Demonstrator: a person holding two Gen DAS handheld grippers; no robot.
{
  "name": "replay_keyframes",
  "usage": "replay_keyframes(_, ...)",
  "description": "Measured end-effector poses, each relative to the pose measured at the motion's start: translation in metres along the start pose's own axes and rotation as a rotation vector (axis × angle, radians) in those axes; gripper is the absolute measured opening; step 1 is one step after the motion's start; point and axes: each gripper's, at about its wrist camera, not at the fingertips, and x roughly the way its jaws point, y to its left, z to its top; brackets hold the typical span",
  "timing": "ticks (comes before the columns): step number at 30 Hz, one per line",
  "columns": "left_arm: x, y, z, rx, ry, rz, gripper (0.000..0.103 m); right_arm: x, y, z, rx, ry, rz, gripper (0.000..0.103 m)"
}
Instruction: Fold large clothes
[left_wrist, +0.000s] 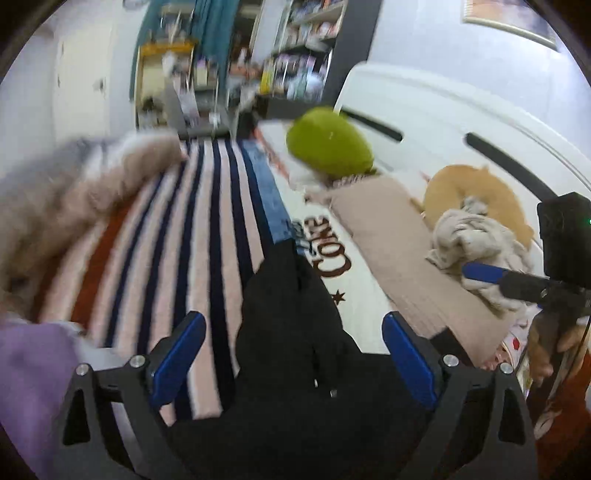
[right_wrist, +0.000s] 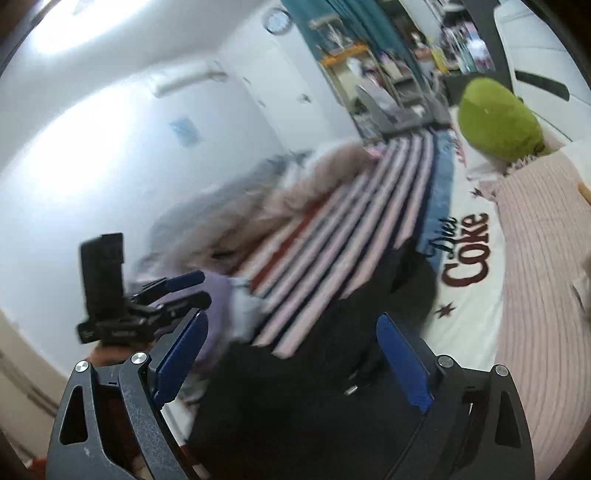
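The left gripper (left_wrist: 293, 358) has its two blue fingers spread wide, and nothing is pinched between them. The right gripper (right_wrist: 291, 360) is spread wide too, and it holds nothing. Both hang over the same thing, the black garment (left_wrist: 295, 332).

That black garment lies bunched on the bed, with one long part reaching up toward the striped blanket (left_wrist: 192, 229). It is dark and the pictures are a bit blurry, so I cannot tell if that part is a sleeve or a leg. A small metal bit, maybe a snap or zip pull, shows near the right gripper.

Just beside the black garment, on the side away from the stripes, is a white cloth with "Diet Coke" (right_wrist: 465, 254) written on it. Past that lies a pink cover (left_wrist: 391, 236). Far beyond the black garment sits a green pillow (left_wrist: 330, 142). A purple cloth (right_wrist: 216, 295) is close by, on the striped side.

I think the folding has not really started. The garment looks lumpy, not flat. Next, each gripper should likely come down, pinch an edge, and pull it out smooth.
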Motion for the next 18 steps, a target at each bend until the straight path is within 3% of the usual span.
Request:
replay_keyframes(4,0.120,0.044,-0.002,-0.170,0.197,0.059,0.094,0.097,-0.077,0.010,0.152,0.130,-0.073,0.091)
replay_keyframes(8,0.208,0.076,-0.027,-0.316,0.347,-0.018,0.094,0.177,-0.157,-0.015,0.301,0.266,-0.202,0.090)
replay_keyframes(10,0.235,0.089,-0.037,-0.394,0.375,-0.073,0.094,0.209,-0.184,-0.030,0.385,0.312,-0.182,0.082)
replay_keyframes(12,0.248,0.093,-0.044,-0.399,0.370,-0.091,0.089,0.227,-0.195,-0.040,0.398,0.330,-0.158,0.069)
replay_keyframes(13,0.251,0.090,-0.044,-0.373,0.357,-0.086,0.084,0.234,-0.197,-0.041,0.387,0.328,-0.150,0.065)
replay_keyframes(14,0.251,0.086,-0.043,-0.345,0.352,-0.083,0.058,0.237,-0.196,-0.041,0.369,0.320,-0.151,0.050)
replay_keyframes(15,0.251,0.083,-0.043,-0.334,0.355,-0.102,0.022,0.240,-0.196,-0.039,0.351,0.305,-0.142,0.019)
replay_keyframes(16,0.252,0.084,-0.042,-0.361,0.362,-0.155,0.008,0.241,-0.195,-0.038,0.345,0.295,-0.112,0.003)
replay_keyframes(18,0.233,0.078,-0.037,-0.356,0.308,-0.182,0.006,0.227,-0.185,-0.036,0.328,0.245,-0.090,0.002)
